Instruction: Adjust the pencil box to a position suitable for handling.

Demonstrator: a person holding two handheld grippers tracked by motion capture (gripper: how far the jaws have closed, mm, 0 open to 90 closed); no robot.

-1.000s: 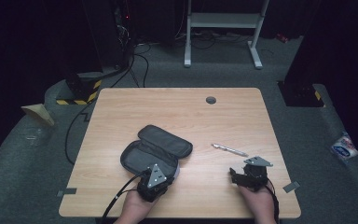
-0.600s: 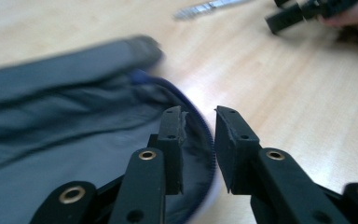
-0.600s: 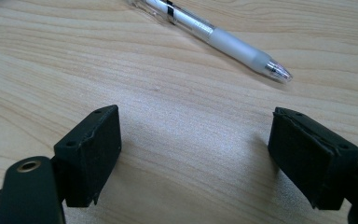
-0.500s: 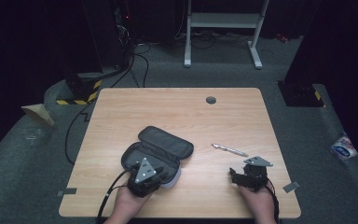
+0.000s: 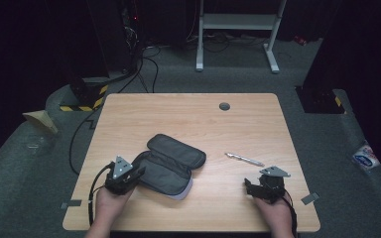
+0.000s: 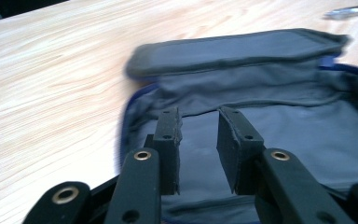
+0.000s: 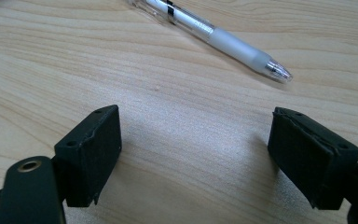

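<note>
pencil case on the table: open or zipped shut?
Open. The pencil case lies with its lid flap folded back, grey lining exposed. No contents visible in it; the pen lies apart on the table.

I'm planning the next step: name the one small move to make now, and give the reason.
Probably ease the right gripper forward to straddle the pen. Its jaws stand wide open over bare table, the pen lies just ahead, and the pouch already lies open by the left gripper.

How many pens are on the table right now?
1. The pen lies on the bare wood right of the open pencil case, just beyond the right tool. Others could be hidden inside the case.
</note>
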